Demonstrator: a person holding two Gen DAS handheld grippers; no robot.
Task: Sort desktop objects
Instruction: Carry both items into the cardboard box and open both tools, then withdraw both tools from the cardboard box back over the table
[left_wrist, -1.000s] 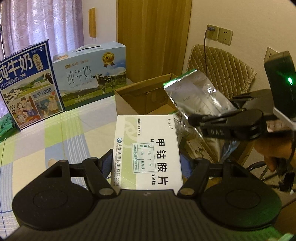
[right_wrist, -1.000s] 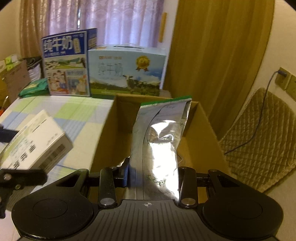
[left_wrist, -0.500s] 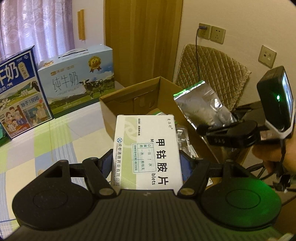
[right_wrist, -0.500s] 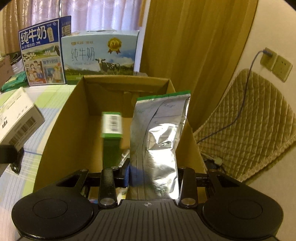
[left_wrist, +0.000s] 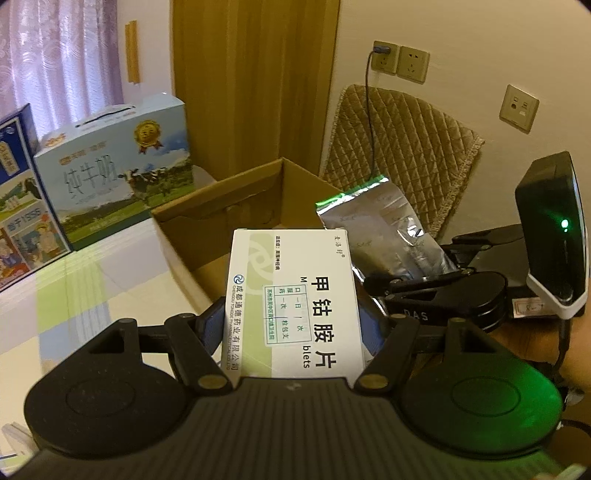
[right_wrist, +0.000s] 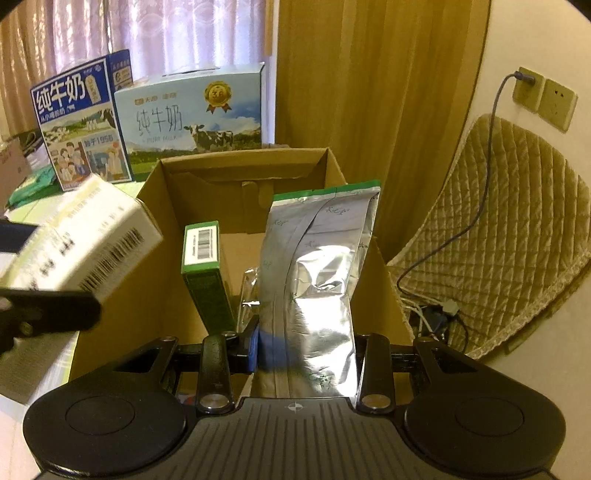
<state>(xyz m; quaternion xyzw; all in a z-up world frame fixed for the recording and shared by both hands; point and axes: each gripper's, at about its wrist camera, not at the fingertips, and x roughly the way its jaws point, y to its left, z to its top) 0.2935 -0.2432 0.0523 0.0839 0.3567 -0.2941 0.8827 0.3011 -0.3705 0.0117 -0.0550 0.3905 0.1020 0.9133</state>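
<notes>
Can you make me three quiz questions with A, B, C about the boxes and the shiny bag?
1. Where does the green box stand?
A. inside the cardboard box
B. on a chair
C. on the floor

2. How many milk cartons stand behind the cardboard box?
A. one
B. two
C. four

3. What does the right gripper hold?
A. nothing
B. a cup
C. the foil bag

Answers:
1 A, the cardboard walls surround it.
2 B, the dark blue milk carton stands beside the light blue milk carton.
3 C, its fingers pinch the bag's bottom end.
</notes>
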